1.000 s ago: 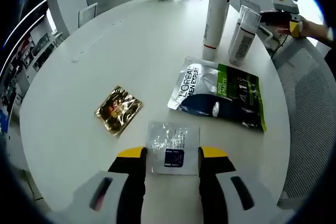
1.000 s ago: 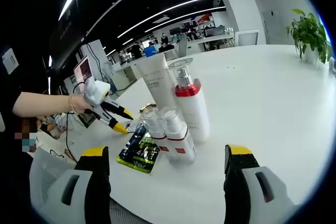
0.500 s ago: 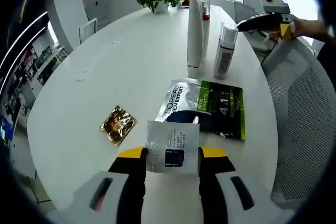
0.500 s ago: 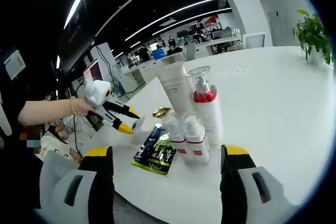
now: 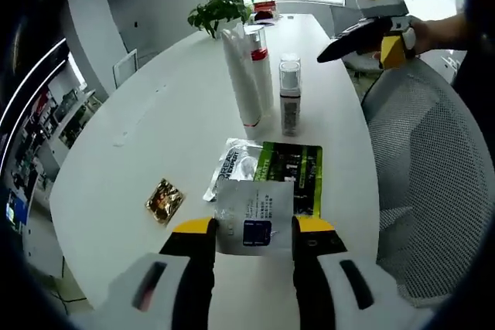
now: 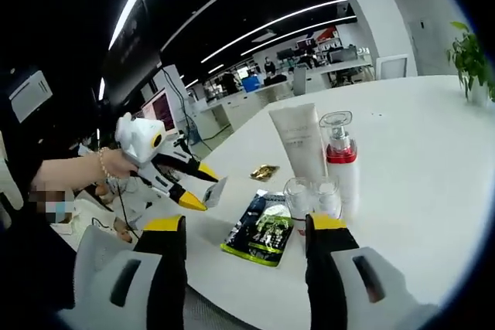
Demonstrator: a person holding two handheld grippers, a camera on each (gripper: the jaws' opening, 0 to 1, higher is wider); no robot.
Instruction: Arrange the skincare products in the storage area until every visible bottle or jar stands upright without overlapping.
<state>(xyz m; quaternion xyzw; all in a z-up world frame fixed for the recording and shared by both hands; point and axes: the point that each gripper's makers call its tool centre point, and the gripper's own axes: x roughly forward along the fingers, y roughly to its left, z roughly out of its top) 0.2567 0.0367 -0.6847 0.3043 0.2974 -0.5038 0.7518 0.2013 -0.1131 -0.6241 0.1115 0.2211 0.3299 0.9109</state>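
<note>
Silver sachet (image 5: pixel 254 214) clamped in left claw (image 5: pixel 253 226), lifted above white desk (image 5: pixel 155 129). Beyond it green-black pouch (image 5: pixel 285 175) lies flat; gold sachet (image 5: pixel 164 200) to left. Farther: white tube (image 5: pixel 241 75), red-collared pump bottle (image 5: pixel 261 71), small bottle (image 5: pixel 290 98) upright, close together. Right claw (image 6: pixel 247 223) jaws apart, gripping nothing, near desk edge.

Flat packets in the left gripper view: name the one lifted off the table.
The silvery sachet with the dark blue square, pinched in the left hand-held gripper. The green-and-black pouch and the small gold packet lie flat on the white table.
</note>
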